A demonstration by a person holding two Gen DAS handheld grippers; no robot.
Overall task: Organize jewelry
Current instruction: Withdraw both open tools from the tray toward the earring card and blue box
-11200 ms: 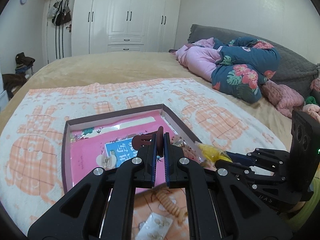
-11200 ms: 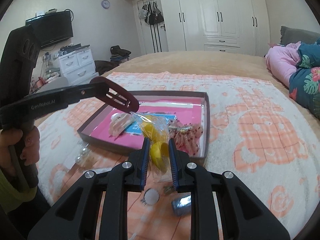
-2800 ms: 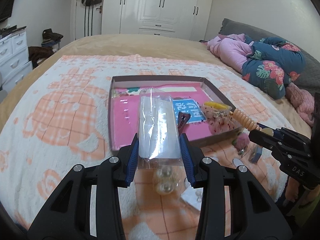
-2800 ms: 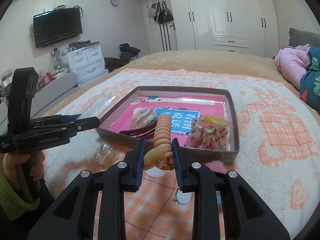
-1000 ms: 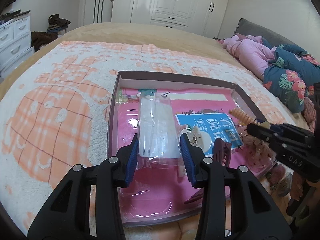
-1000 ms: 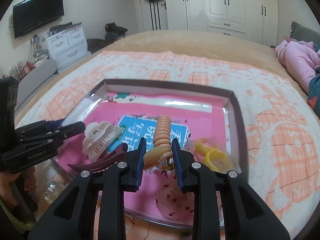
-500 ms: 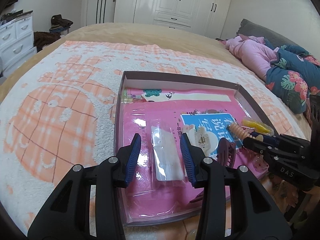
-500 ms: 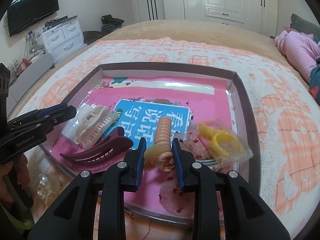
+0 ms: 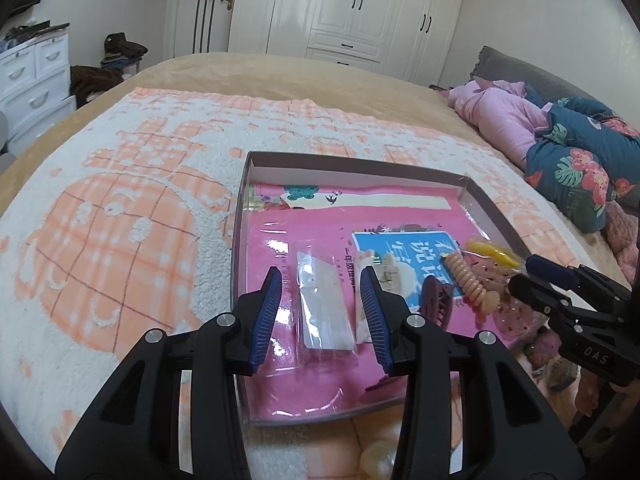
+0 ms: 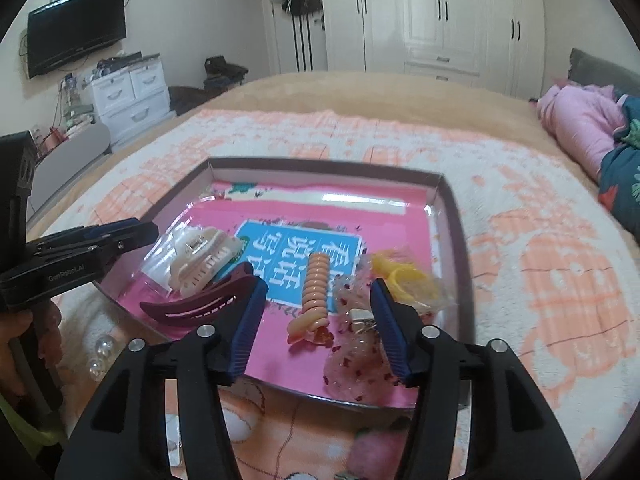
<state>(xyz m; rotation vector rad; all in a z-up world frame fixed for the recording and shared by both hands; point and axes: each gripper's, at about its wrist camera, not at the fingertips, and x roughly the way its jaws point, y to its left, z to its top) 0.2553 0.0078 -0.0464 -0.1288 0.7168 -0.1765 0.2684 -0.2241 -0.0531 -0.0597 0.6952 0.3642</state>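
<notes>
A shallow pink-lined box [image 9: 348, 159] [image 10: 324, 164] lies on the blanket. In it lie a clear plastic packet [image 9: 325, 311], a cream claw clip [image 10: 204, 260], a maroon hair clip [image 10: 200, 304], an orange spiral hair tie [image 10: 314, 296] [image 9: 472, 284], a yellow bagged item [image 10: 400, 276] and a clear bag with red specks [image 10: 356, 360]. My left gripper [image 9: 322, 316] is open, its fingers either side of the packet. My right gripper [image 10: 318, 324] is open above the spiral tie, which lies free in the box.
Clear beads [image 10: 100, 356] and small items [image 10: 372, 452] lie on the blanket in front of the box. Pink and floral bedding [image 9: 560, 144] is heaped at the right. A white dresser [image 10: 128, 96] stands left of the bed, wardrobes [image 9: 352, 12] behind.
My right gripper has opened and let the spiral hair tie drop into the box. My left gripper has pulled back slightly from the packet it released earlier.
</notes>
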